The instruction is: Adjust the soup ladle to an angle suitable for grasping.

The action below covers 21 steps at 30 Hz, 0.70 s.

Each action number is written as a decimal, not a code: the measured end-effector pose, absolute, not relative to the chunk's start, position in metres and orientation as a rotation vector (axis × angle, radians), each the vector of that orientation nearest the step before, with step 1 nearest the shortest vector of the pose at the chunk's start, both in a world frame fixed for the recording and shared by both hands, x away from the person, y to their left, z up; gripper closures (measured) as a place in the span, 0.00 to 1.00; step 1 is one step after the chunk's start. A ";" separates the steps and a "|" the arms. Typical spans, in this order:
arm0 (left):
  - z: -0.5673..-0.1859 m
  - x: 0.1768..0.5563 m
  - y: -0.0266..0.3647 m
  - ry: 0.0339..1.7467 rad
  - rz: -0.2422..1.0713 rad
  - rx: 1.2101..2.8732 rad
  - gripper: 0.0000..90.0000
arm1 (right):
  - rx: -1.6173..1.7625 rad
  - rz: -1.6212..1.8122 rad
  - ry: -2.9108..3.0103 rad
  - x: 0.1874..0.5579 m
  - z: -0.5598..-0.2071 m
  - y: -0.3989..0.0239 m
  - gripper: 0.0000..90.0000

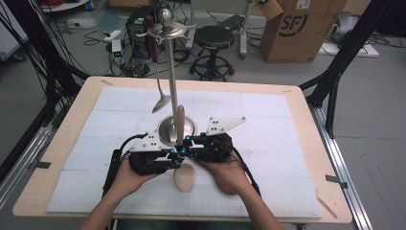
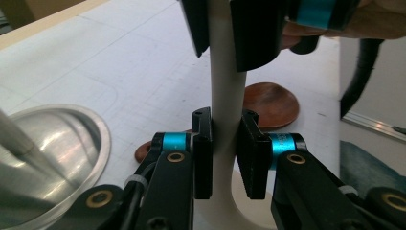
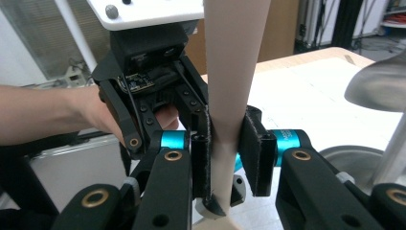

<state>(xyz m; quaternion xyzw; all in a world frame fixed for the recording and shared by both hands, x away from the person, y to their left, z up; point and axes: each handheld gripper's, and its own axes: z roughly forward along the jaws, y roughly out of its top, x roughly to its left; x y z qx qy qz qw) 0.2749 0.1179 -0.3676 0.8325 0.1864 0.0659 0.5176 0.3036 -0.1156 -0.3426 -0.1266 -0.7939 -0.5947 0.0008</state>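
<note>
— What could go wrong here?

— Both my grippers pinch one pale wooden spoon (image 1: 181, 143), held over the worktop (image 1: 287, 143) just in front of the steel stand (image 1: 171, 72). If my hands pull apart or twist unevenly, the spoon could slip or knock the stand's base (image 1: 167, 129).

— And your hands?

— The left gripper (image 1: 176, 154) comes in from the stand's left-front, the right gripper (image 1: 187, 142) from its right-front, tips nearly meeting on the handle. A brown spoon (image 2: 270, 103) lies flat beside it.
</note>
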 end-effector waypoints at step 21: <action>-0.367 0.272 0.117 0.348 0.064 2.019 0.87 | -0.250 -1.917 -2.386 0.304 -0.336 -0.122 0.82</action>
